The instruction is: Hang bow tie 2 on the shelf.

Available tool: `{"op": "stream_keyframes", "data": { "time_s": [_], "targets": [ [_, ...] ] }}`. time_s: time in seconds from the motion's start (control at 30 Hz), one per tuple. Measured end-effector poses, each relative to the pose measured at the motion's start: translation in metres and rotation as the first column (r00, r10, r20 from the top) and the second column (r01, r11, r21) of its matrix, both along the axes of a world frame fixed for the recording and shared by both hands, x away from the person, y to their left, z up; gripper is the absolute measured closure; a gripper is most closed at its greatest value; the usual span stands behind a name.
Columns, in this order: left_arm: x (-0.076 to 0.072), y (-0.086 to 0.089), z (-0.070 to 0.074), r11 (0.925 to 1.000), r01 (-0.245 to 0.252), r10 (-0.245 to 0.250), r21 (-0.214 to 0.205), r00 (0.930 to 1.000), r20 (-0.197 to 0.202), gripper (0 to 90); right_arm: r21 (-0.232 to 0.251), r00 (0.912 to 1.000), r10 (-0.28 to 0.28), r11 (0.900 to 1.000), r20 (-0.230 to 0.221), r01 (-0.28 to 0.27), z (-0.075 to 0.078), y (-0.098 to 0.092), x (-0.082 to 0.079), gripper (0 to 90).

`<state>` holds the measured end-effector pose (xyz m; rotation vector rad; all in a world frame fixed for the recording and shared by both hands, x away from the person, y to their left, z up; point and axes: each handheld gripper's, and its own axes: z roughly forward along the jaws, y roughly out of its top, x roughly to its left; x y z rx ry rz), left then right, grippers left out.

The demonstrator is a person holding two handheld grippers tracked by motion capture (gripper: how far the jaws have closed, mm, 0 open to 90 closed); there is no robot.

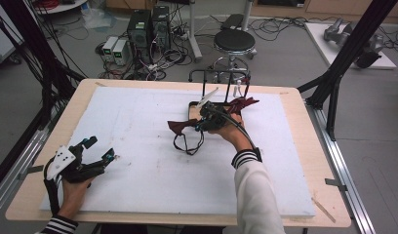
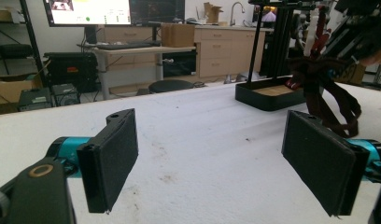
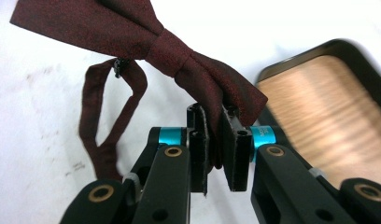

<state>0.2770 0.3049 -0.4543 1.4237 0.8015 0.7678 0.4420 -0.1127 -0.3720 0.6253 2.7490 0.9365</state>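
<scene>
Bow tie [image 3: 179, 51]: dark red woven cloth, slight sheen. Worktop [image 1: 138, 126]: white matt, scuffed sheet, wood rim. Tray [image 3: 319, 121]: glossy black rim, wood-look floor.

Stand: we see the rack [image 1: 221, 83] at the pad's [image 1: 138, 185] far edge, right of centre.
Bow tie: the bow tie [image 1: 180, 126] hangs just before the rack, mid-pad.
Grippers: right gripper [image 1: 203, 124] beside the tie; left gripper [image 1: 100, 151] near our near-left corner.

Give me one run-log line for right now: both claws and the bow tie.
right claw: shut on bow tie wing, strap dangling | left claw: open, nothing between pads | black stand: behind tie on white mat
</scene>
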Motion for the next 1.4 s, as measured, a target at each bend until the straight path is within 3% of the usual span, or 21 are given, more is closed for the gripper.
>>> {"op": "stream_keyframes", "data": {
  "time_s": [0.17,0.3,0.5,0.6,0.63,0.7,0.73,0.87,1.0,1.03,1.07,1.17,1.23,1.27,1.4],
  "targets": [
    [0.000,0.000,0.000,1.0000,-0.001,0.001,-0.006,1.0000,-0.001,18.7,0.055,0.9975,-0.066,0.9964,0.027,0.065,0.013,-0.007,-0.005,82.6],
    [0.000,0.000,0.000,1.0000,-0.002,0.002,-0.006,1.0000,-0.001,18.7,0.080,0.9948,-0.082,0.9938,0.060,0.077,0.021,-0.010,-0.008,82.6],
    [0.000,0.000,0.000,1.0000,-0.001,0.001,0.000,1.0000,-0.001,18.7,0.153,0.9864,-0.128,0.9819,0.103,0.112,0.025,-0.019,-0.015,82.6],
    [0.000,0.000,0.000,1.0000,-0.001,0.001,-0.001,1.0000,0.000,18.7,0.196,0.9790,-0.177,0.9683,0.101,0.155,0.028,-0.026,-0.019,82.6],
    [0.000,0.000,0.000,1.0000,-0.001,0.001,0.000,1.0000,-0.001,18.7,0.196,0.9790,-0.177,0.9683,0.101,0.155,0.028,-0.026,-0.019,82.6],
    [0.000,0.000,0.000,1.0000,-0.001,0.001,0.001,1.0000,-0.001,18.7,0.245,0.9728,-0.204,0.9540,0.109,0.173,0.030,-0.032,-0.021,82.6],
    [0.000,0.000,0.000,1.0000,-0.001,0.001,0.002,1.0000,0.000,18.7,0.245,0.9728,-0.204,0.9540,0.109,0.173,0.030,-0.032,-0.021,82.6],
    [0.000,0.000,0.000,1.0000,-0.003,0.003,0.002,1.0000,0.000,18.7,0.308,0.9560,-0.262,0.9275,0.132,0.211,0.037,-0.038,-0.024,82.5],
    [0.000,0.000,0.000,1.0000,-0.004,0.004,0.003,1.0000,0.000,18.7,0.345,0.9380,-0.308,0.9075,0.159,0.240,0.043,-0.042,-0.028,82.5],
    [0.000,0.000,0.000,1.0000,-0.004,0.004,0.003,1.0000,0.000,18.7,0.345,0.9380,-0.308,0.9075,0.159,0.240,0.043,-0.042,-0.028,82.5],
    [0.000,0.000,0.000,1.0000,-0.003,0.003,0.003,1.0000,0.000,18.7,0.372,0.9296,-0.332,0.8927,0.161,0.254,0.044,-0.044,-0.029,82.5],
    [0.000,0.000,0.000,1.0000,-0.004,0.004,0.002,1.0000,0.000,18.7,0.405,0.9186,-0.360,0.8733,0.163,0.270,0.044,-0.047,-0.031,82.5],
    [0.000,0.000,0.000,1.0000,-0.003,0.003,0.003,1.0000,0.000,18.7,0.411,0.9134,-0.371,0.8683,0.166,0.278,0.044,-0.047,-0.032,82.4],
    [0.000,0.000,0.000,1.0000,-0.003,0.003,0.004,1.0000,0.001,18.7,0.420,0.8984,-0.400,0.8573,0.181,0.298,0.044,-0.049,-0.033,82.2],
    [0.000,-0.001,0.000,1.0000,-0.004,0.004,0.002,1.0000,0.001,18.7,0.450,0.8722,-0.455,0.8261,0.179,0.339,0.046,-0.052,-0.034,82.4]
  ]
}}
